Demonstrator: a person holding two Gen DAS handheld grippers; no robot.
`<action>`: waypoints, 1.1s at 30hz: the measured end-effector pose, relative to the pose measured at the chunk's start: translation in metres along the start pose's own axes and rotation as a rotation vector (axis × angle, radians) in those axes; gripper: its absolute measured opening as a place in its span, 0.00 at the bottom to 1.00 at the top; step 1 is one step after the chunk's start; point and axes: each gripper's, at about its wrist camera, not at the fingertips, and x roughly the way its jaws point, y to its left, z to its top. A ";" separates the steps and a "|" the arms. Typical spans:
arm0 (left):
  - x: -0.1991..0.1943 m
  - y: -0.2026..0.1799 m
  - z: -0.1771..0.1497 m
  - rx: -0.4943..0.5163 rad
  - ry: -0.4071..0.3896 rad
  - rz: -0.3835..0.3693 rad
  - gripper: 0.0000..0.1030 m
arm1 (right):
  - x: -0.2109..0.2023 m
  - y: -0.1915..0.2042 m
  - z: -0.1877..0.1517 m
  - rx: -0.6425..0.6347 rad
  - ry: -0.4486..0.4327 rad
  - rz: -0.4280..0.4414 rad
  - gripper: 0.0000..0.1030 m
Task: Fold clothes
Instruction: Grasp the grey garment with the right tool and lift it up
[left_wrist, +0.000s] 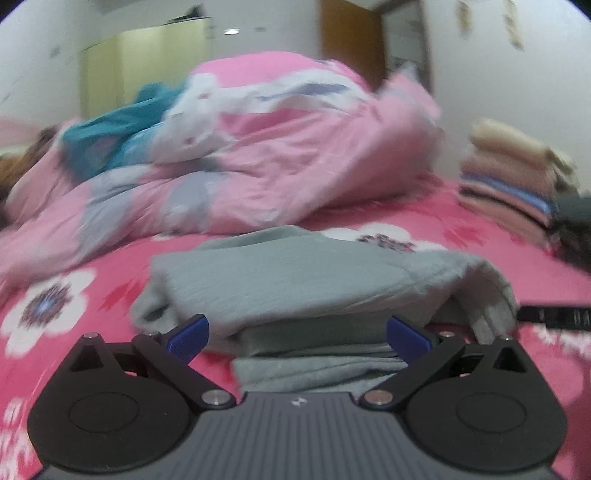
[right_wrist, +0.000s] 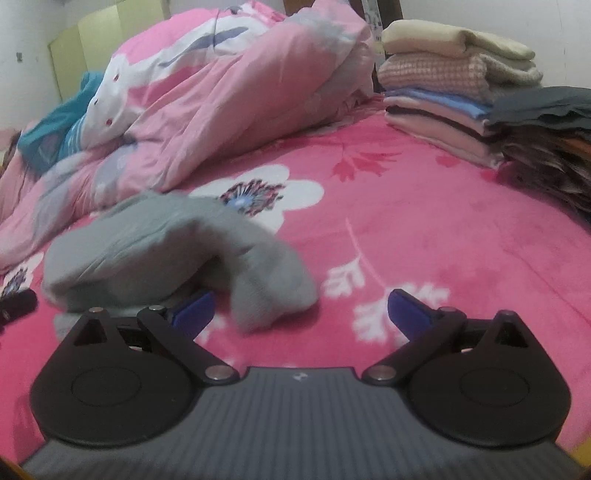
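Note:
A grey garment (left_wrist: 295, 291) lies folded in layers on the pink flowered bedspread (left_wrist: 66, 273). In the left wrist view my left gripper (left_wrist: 297, 336) is open, its blue fingertips (left_wrist: 188, 338) spread on either side of the garment's near edge, with cloth lying between them. In the right wrist view the same grey garment (right_wrist: 166, 254) sits to the left, one loose end drooping toward the bedspread (right_wrist: 424, 229). My right gripper (right_wrist: 301, 312) is open just right of that end, and only bedspread shows between its fingers.
A rumpled pink duvet (right_wrist: 207, 92) fills the back of the bed, with a teal cloth (right_wrist: 48, 133) at its left. Two stacks of folded clothes (right_wrist: 443, 85) and dark folded items (right_wrist: 546, 147) stand at the right. The other gripper's dark tip (left_wrist: 554, 315) shows at the right edge.

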 end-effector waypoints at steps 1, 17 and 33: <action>0.008 -0.006 0.000 0.032 0.004 -0.003 0.98 | 0.007 -0.001 0.001 -0.016 -0.006 0.006 0.92; 0.036 -0.040 -0.008 0.147 0.022 -0.005 0.87 | 0.003 0.017 0.049 -0.063 -0.101 0.282 0.15; -0.038 -0.043 -0.006 0.126 -0.232 0.209 0.87 | -0.156 0.051 0.107 -0.178 -0.466 0.402 0.14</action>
